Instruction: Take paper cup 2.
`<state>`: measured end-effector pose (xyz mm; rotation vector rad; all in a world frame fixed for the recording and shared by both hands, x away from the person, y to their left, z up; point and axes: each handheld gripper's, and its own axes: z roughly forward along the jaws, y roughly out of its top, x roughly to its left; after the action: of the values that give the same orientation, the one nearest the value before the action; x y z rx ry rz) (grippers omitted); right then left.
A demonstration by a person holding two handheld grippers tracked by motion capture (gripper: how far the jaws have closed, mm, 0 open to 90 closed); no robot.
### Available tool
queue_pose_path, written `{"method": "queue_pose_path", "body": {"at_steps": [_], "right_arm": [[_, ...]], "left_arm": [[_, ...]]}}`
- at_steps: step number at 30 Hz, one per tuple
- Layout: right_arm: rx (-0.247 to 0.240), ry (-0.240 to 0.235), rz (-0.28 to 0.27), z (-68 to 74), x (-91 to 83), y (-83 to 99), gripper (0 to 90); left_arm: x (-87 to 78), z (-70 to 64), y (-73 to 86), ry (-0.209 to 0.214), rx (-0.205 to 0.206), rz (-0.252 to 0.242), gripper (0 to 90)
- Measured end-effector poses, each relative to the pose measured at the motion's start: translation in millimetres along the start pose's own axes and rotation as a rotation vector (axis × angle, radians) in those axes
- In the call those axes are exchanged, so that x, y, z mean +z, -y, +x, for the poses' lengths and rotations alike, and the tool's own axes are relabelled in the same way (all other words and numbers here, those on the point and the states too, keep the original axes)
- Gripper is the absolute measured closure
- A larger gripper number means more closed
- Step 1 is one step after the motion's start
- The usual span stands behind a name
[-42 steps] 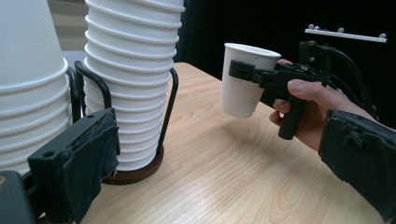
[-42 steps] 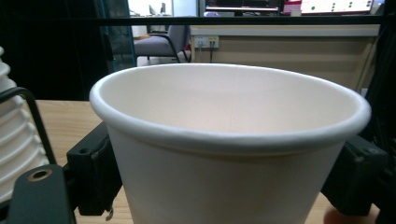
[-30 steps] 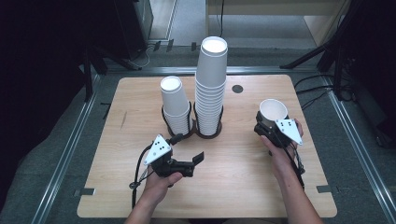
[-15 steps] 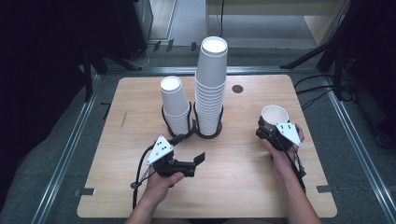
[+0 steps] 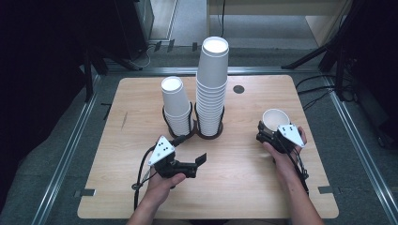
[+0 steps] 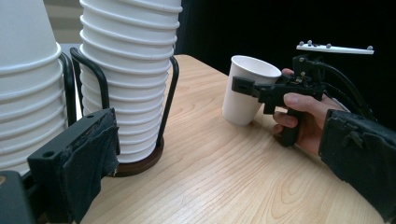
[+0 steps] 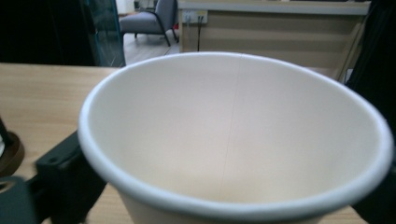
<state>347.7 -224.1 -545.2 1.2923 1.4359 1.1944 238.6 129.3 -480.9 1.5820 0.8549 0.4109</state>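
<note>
Single white paper cup (image 5: 273, 121) is clamped by the right gripper (image 5: 268, 133), upright, mouth open, empty, at table's (image 5: 244, 197) 3 o'clock; base seems just at the tabletop. Cup judged already separated; placing or restacking remains. Two holder stacks (image 5: 212, 89) stand at 12 o'clock. Left gripper (image 5: 197, 164) is spread, idle, holding nothing.

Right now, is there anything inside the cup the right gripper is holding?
Nothing shows inside the cup: the right gripper view looks into bare white walls. The very bottom is cut off at the picture's edge, so that part cannot be seen.
</note>
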Motion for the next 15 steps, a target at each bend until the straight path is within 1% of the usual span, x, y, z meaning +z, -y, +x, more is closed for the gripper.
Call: {"method": "queue_pose_path", "body": {"at_steps": [1,2,4,6,7,10,13,15], "right_arm": [[-0.008,-0.01,0.012,-0.4,-0.3,-0.1,0.0],[-0.006,-0.025,0.034,-0.9,-1.2,-0.4,0.0],[-0.009,-0.032,0.064,-1.7,-2.1,-0.5,0.0],[-0.015,-0.041,0.083,-2.2,-4.1,0.1,0.0],[-0.02,-0.046,0.083,-3.0,-5.6,0.3,0.0],[-0.008,-0.045,0.086,-6.0,-10.1,0.7,0.0],[-0.003,-0.051,0.086,-12.8,-17.9,2.5,0.0],[0.001,-0.064,0.091,-16.9,-24.1,4.4,0.0]], "left_arm": [[0.1,0.5,0.1,-0.001,0.001,0.001,0.0],[0.1,0.7,0.1,-0.001,0.001,0.002,0.0],[0.3,0.9,0.2,-0.002,0.002,0.003,0.0],[0.4,0.9,0.1,-0.005,0.003,0.002,0.0],[0.4,0.9,0.0,-0.006,0.002,0.001,0.0],[1.8,1.2,-0.9,-0.013,0.007,0.003,0.0],[4.6,1.5,-2.4,-0.024,0.003,-0.001,0.0],[6.3,1.5,-3.9,-0.031,0.002,-0.006,0.0]]}}
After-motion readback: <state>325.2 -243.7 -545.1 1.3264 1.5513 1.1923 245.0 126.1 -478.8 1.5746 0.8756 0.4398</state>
